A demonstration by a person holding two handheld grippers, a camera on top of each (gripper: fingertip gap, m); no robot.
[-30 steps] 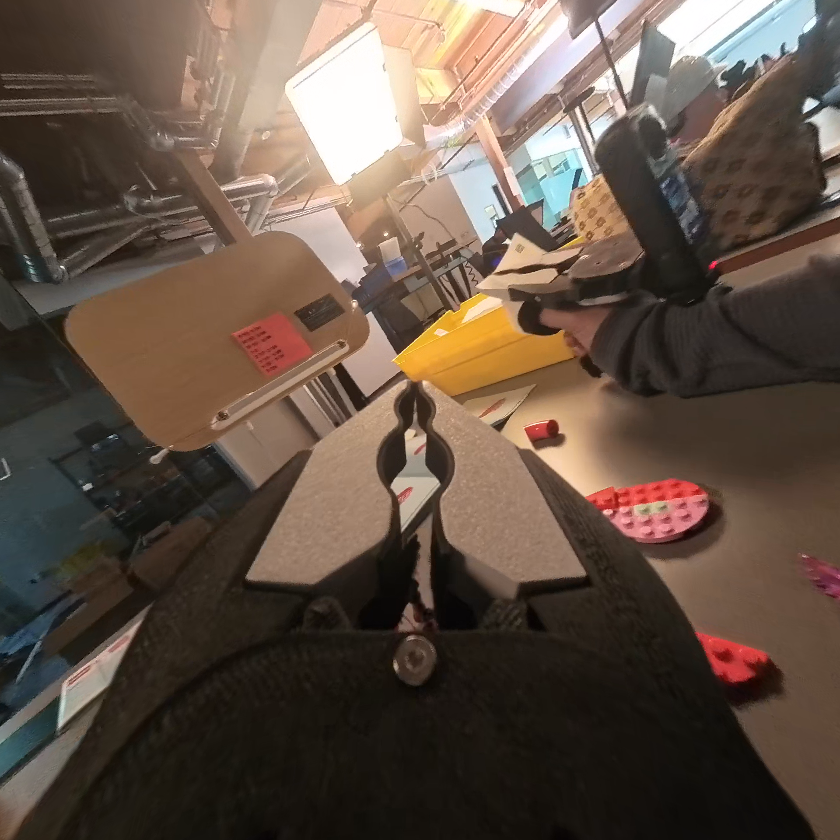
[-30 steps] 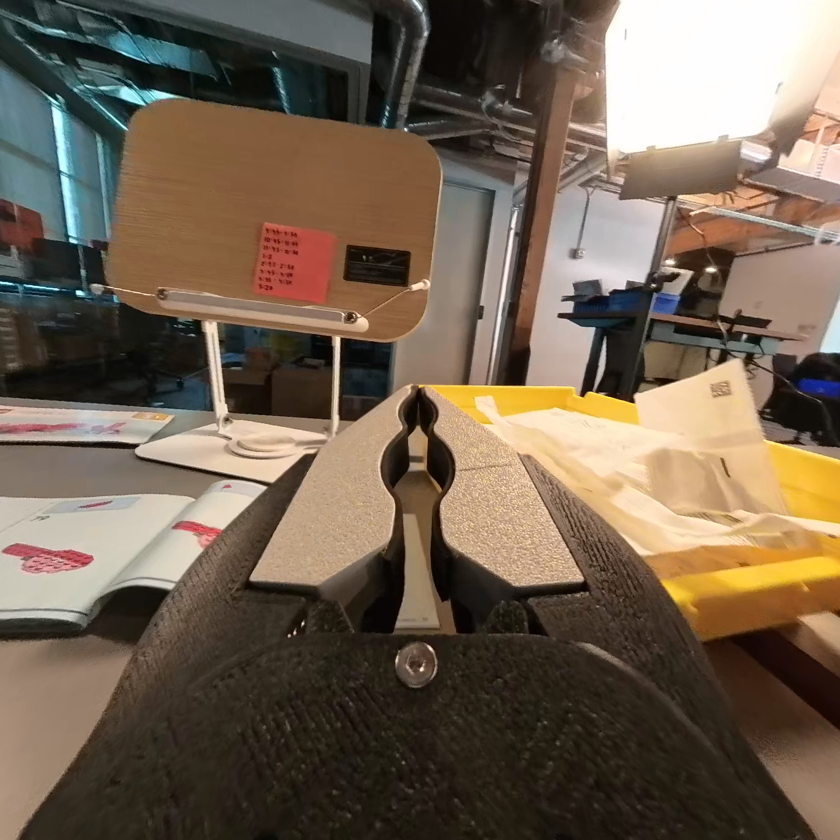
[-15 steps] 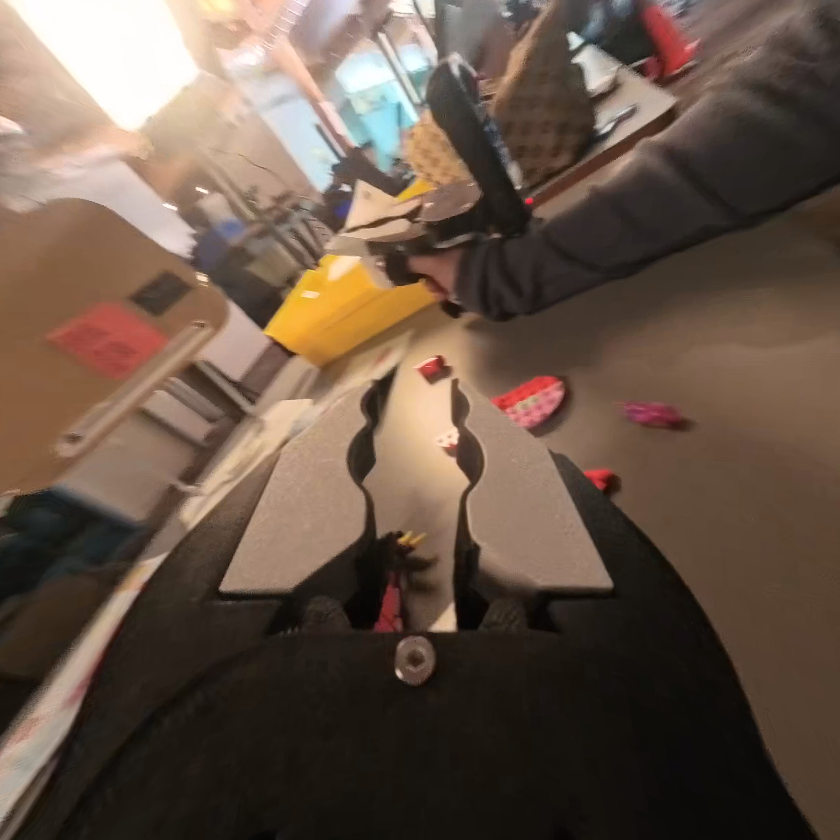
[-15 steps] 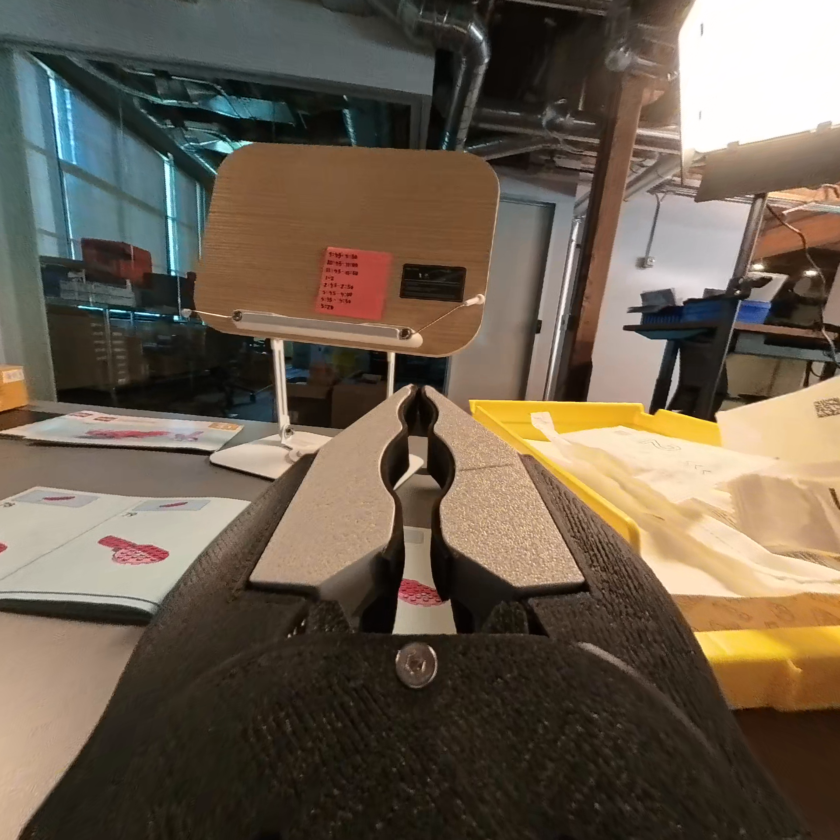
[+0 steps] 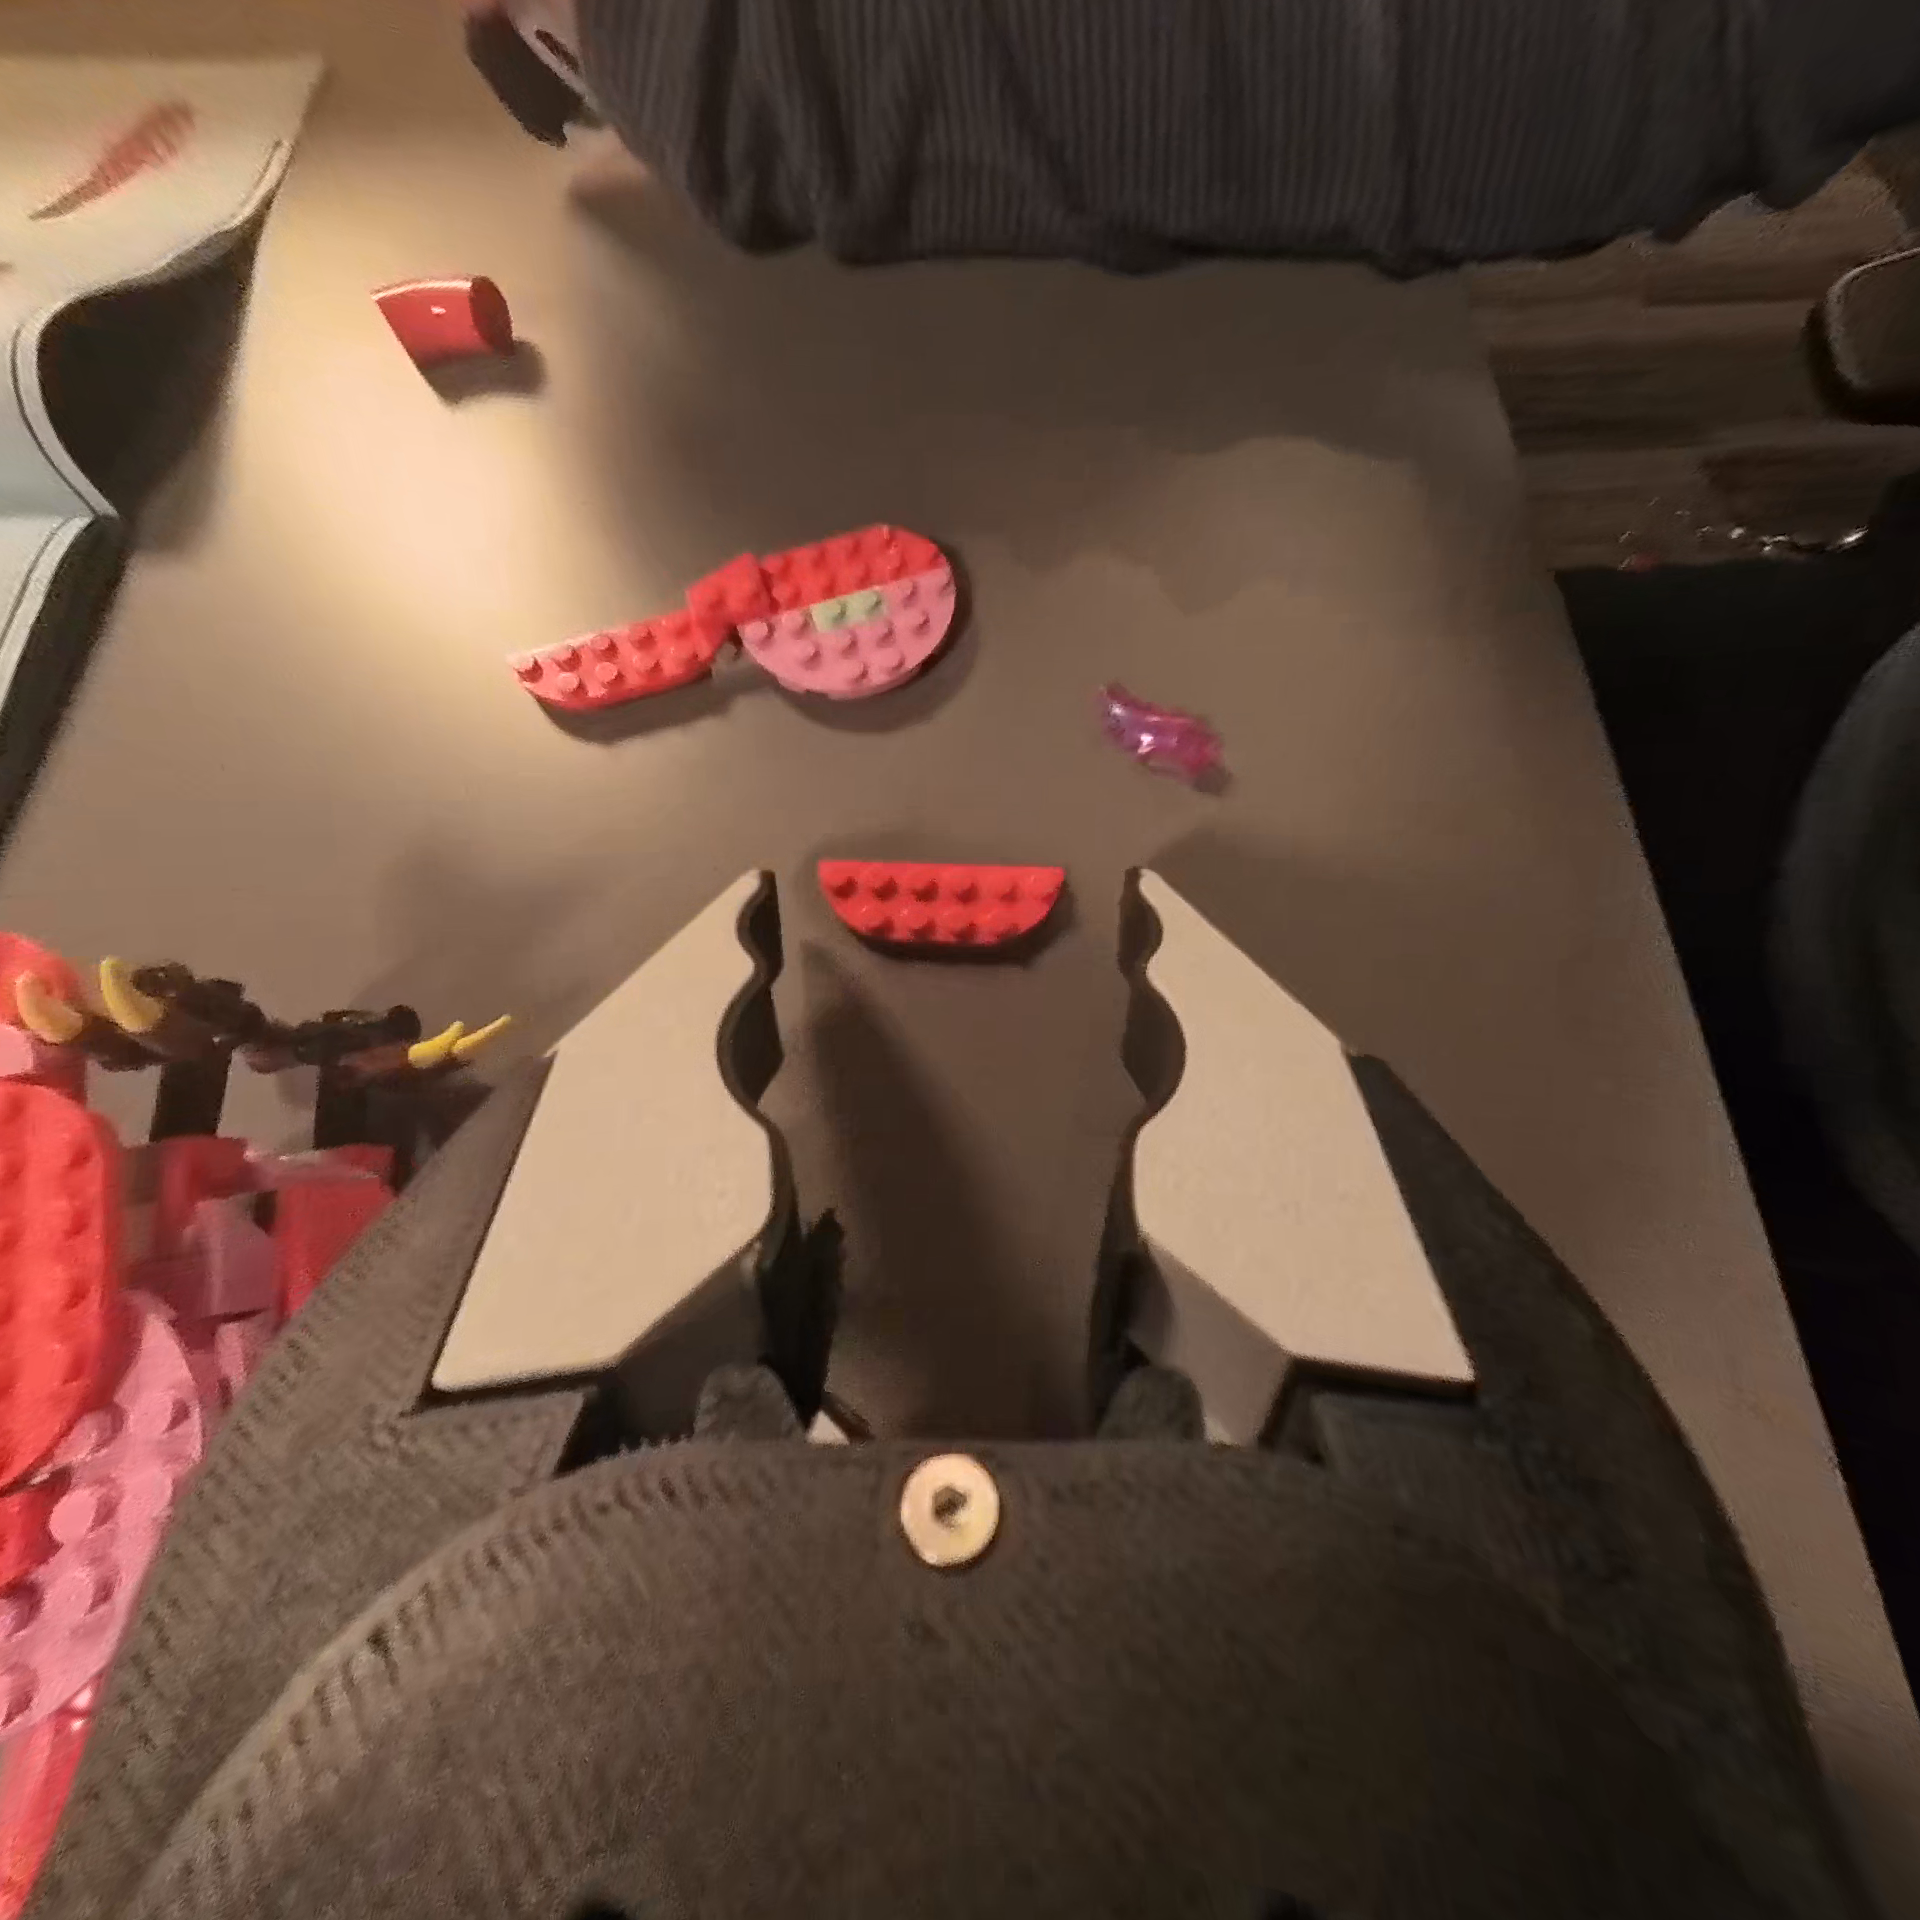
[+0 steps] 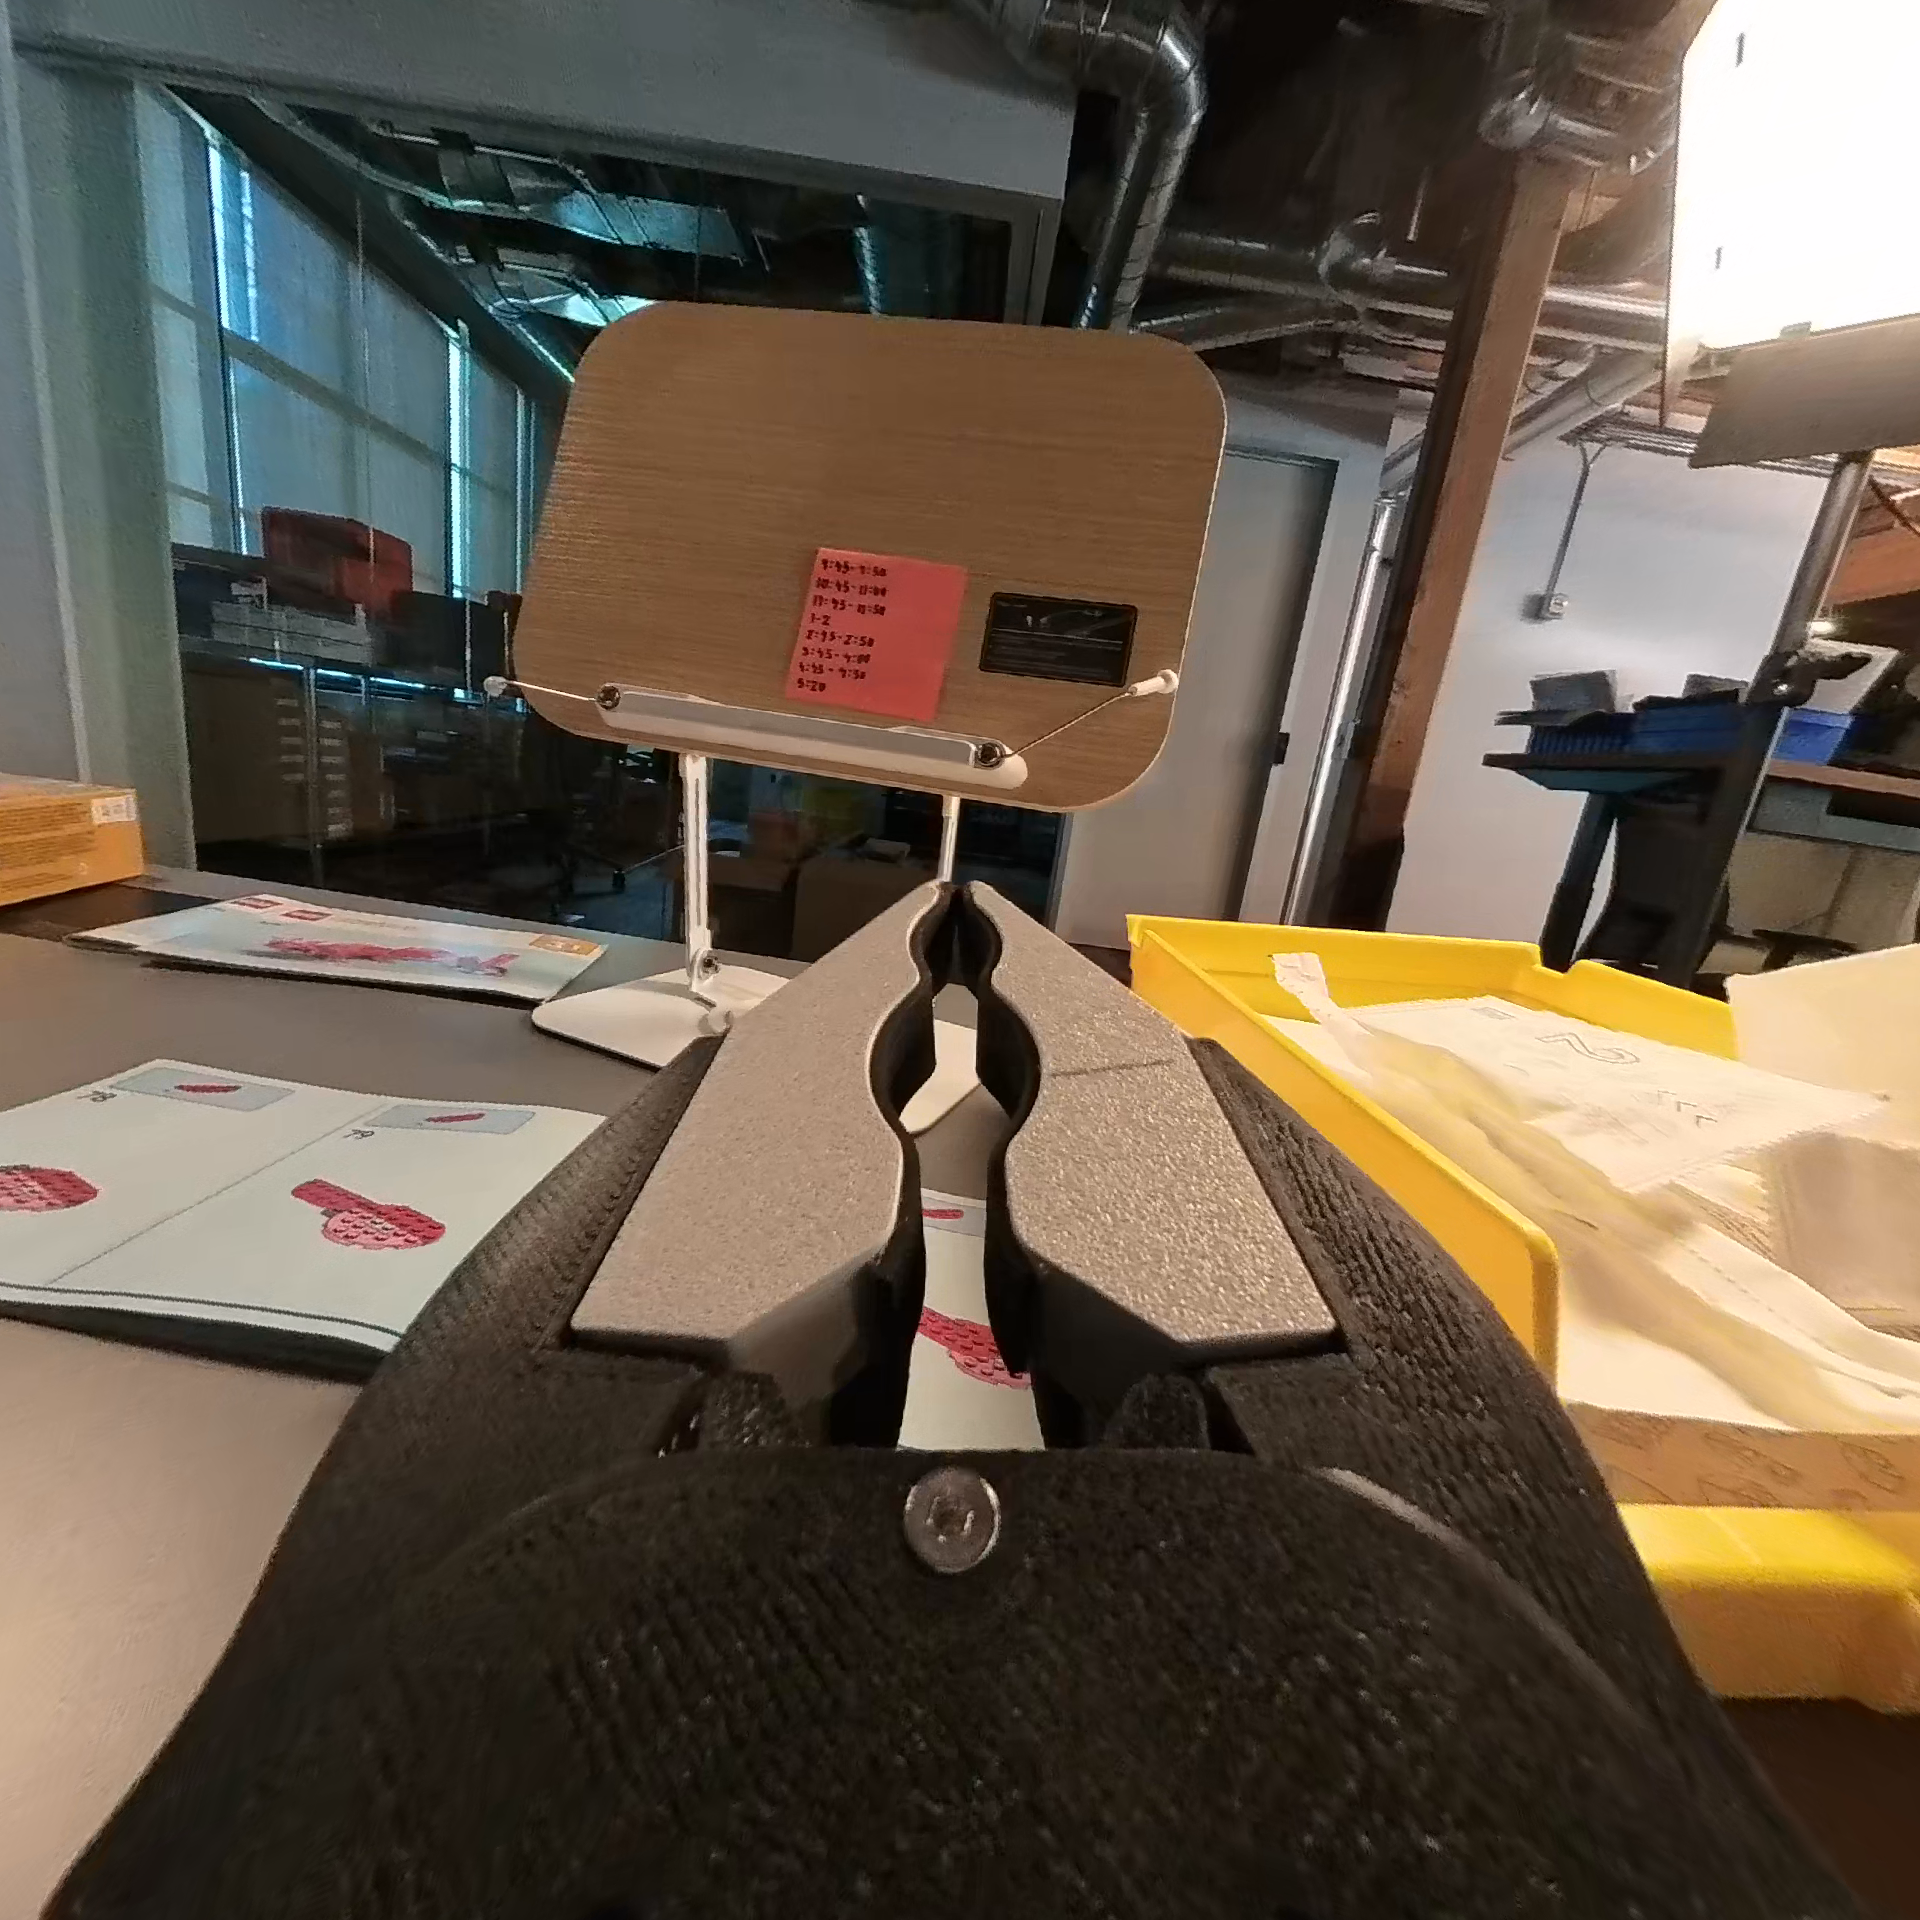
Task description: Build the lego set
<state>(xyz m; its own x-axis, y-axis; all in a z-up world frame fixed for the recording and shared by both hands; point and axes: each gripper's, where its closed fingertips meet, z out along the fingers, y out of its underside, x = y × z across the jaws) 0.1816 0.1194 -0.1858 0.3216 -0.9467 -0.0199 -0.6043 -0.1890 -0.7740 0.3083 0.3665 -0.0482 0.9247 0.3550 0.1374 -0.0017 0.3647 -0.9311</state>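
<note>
Hovering | left hand-held gripper [image 5: 948, 883] spread | red half-round plate [image 5: 940, 907] between fingertips, untouched

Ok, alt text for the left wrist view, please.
The open left gripper hangs over a grey table, a red half-round studded plate lying untouched between its fingertips. Beyond lie a red-and-pink plate assembly and a purple clear piece.

Two grippers: the left gripper [image 5: 945, 894] and the right gripper [image 6: 956, 894]. One red half-round plate [image 5: 940, 902] in the middle. One clear pink piece [image 5: 1158, 732] right of it. Two booklets [image 6: 281, 1195] at left. One yellow tray [image 6: 1340, 966] at right. One stand [image 6: 873, 582] in the upper middle.
</note>
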